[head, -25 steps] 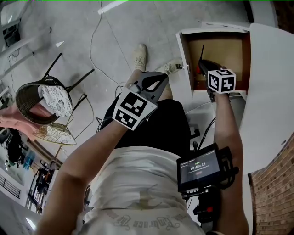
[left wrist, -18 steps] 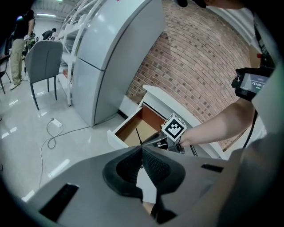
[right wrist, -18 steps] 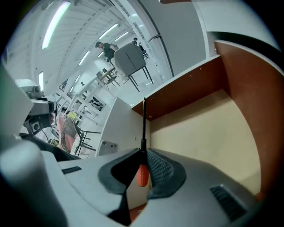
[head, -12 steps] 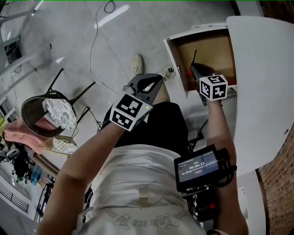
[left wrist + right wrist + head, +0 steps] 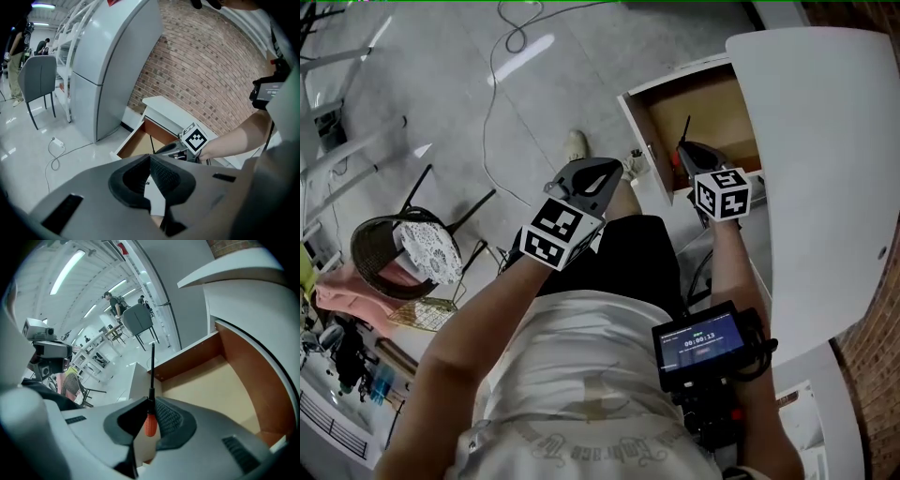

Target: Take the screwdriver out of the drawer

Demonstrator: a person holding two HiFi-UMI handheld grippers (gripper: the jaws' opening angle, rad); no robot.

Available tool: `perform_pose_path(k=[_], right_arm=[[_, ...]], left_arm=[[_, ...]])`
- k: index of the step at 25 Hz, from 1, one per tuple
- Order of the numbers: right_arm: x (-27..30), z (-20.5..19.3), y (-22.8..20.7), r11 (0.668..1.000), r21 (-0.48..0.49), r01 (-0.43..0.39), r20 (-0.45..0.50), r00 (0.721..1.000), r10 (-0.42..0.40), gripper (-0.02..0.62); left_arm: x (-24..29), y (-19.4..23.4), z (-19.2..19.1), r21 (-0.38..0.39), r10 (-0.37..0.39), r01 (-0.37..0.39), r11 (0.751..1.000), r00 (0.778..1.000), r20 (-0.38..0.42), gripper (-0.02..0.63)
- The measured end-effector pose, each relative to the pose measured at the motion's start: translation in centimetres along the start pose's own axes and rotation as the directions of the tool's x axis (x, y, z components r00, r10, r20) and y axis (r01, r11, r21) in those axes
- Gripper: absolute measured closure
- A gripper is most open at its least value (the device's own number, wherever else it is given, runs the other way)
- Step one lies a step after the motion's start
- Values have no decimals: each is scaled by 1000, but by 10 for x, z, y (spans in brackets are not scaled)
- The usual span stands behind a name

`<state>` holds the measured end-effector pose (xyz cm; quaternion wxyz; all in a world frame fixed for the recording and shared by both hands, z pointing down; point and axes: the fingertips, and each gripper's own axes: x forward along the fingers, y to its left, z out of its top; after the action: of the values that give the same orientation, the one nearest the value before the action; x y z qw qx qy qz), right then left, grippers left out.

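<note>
The drawer stands pulled out of the white cabinet, its brown wooden floor bare. My right gripper hangs over the drawer's near part, shut on the screwdriver. The orange handle sits between the jaws and the thin black shaft points up and away. In the left gripper view the screwdriver's shaft rises over the drawer. My left gripper is held to the left of the drawer, above the floor, shut with nothing in it.
The white cabinet top spreads to the right of the drawer, with a brick wall beyond. A wicker chair stands at the left, and a cable trails across the grey floor. A small screen is strapped to the right forearm.
The right gripper has lifted a little over the drawer with the screwdriver still held. The view has shifted so that drawer and grippers sit further left. The left gripper stays shut.
</note>
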<state>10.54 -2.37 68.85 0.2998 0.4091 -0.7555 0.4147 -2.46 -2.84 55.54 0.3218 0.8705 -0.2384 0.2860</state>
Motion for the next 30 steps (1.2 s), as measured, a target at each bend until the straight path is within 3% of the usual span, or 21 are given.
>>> perform_pose_path(k=[15,20,30], right_arm=[[-59,26,27,998,40,41,124,991,-45,532],[-101,38,42,996,65,61,184,980,-72,532],[-124,61,49,997,37,68,261,963,-75,532]], left_arm=[[-32,-16,39,46,22,-25,999,998,53,586],[-57,-36,58,98,17,-22,995,998,59,586],[-53,-30,75,155,25,-35,987,997,71,586]])
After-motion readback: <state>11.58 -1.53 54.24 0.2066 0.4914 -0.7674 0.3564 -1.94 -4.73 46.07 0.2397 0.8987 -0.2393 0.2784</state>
